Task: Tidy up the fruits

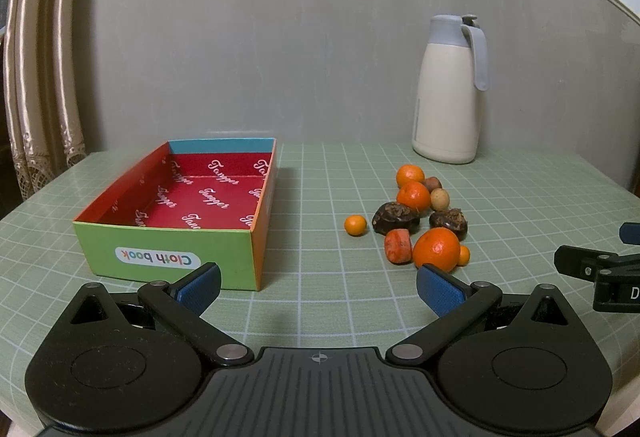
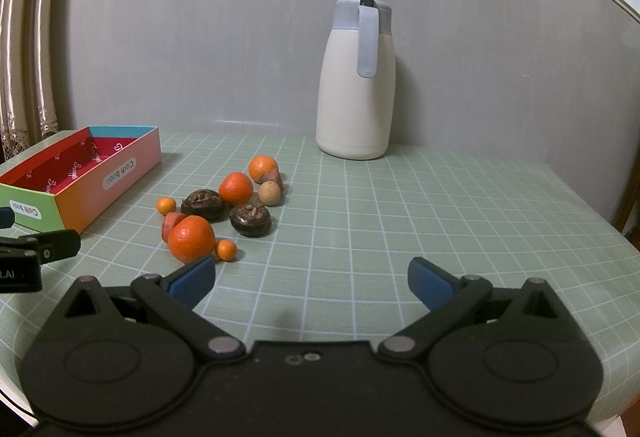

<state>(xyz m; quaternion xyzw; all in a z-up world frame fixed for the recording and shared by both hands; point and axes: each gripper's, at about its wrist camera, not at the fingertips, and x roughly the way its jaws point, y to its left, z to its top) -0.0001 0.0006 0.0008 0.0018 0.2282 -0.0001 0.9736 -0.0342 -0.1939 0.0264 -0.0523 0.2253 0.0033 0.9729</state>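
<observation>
Both grippers hang spread wide and hold nothing: left gripper (image 1: 318,287) near the box (image 1: 172,253), right gripper (image 2: 312,283) just short of the fruit pile (image 2: 224,209).

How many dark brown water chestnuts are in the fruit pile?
2. One water chestnut lies at the pile's box-side middle; the other water chestnut sits beside it, nearer the open mat. Smaller pieces could be hidden behind the oranges.
</observation>
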